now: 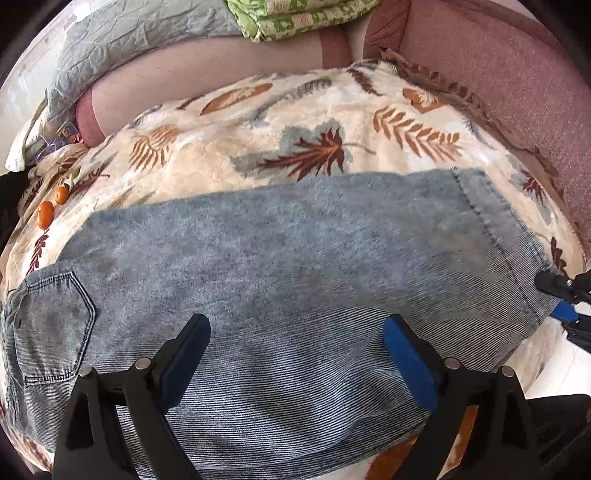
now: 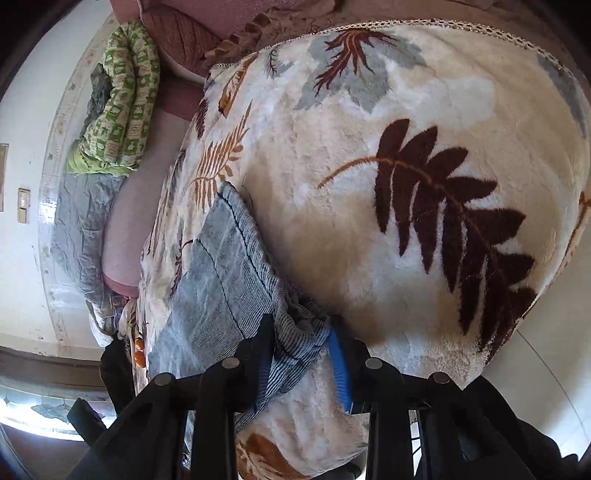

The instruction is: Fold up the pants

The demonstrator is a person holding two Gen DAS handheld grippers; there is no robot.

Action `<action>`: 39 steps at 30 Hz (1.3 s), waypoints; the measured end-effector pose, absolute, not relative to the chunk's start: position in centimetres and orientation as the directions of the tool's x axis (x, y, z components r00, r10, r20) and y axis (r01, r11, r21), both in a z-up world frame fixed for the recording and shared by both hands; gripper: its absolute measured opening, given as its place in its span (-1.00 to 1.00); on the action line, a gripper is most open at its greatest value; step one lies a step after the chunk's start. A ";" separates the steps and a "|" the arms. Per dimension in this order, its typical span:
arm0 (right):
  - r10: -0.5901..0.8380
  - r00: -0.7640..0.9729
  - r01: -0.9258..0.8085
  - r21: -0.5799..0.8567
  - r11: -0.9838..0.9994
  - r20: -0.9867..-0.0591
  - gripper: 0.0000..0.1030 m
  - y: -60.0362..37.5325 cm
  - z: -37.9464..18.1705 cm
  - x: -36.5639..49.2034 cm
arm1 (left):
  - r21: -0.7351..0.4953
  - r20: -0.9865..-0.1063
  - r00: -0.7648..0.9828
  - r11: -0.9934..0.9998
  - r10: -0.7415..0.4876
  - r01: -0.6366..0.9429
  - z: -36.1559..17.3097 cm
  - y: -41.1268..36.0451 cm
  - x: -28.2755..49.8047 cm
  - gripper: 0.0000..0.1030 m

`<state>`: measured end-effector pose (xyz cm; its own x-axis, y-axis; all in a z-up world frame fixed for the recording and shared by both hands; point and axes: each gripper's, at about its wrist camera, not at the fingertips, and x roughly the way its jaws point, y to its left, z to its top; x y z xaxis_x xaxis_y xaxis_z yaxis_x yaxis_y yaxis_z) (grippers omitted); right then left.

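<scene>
Left wrist view: pants (image 1: 280, 266) lay flat across a leaf-print blanket (image 1: 295, 122) on a bed, both claws at their near edge.

Left claw (image 1: 295, 354) hung over the middle of the denim, jaws spread wide, nothing between the pads. Back pocket (image 1: 55, 325) sat at the left end of the pants, hem at the right. Right claw (image 2: 301, 354) was at that hem end; in the right wrist view its jaws stood narrow with a bunched fold of denim pinched between the blue pads (image 2: 340, 365). Two small orange fruits (image 1: 51, 206) rested on the blanket, well apart from the pants. Green patterned quilt (image 1: 295, 14) and grey bedding (image 1: 140, 33) lay folded beyond the blanket.
</scene>
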<state>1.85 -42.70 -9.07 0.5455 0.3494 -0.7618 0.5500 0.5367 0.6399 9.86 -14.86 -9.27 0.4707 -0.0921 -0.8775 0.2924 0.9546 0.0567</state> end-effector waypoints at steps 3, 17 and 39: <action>0.327 0.531 0.545 0.610 0.575 -0.782 -0.44 -42.3 -8.6 2.1 | 0.043 -0.870 0.481 0.955 -0.109 0.294 -10.1 -14.5 9.6 0.88; 0.163 0.609 0.360 0.454 0.815 -0.776 -0.66 -35.5 2.4 5.5 | -0.107 -0.852 0.470 0.956 -0.230 0.274 -8.4 -11.4 9.5 0.85; 0.632 0.389 -0.293 0.561 0.774 -0.670 0.45 -7.5 -2.1 4.0 | -0.314 -0.710 0.684 0.945 -0.167 -0.095 -1.1 13.1 2.2 0.86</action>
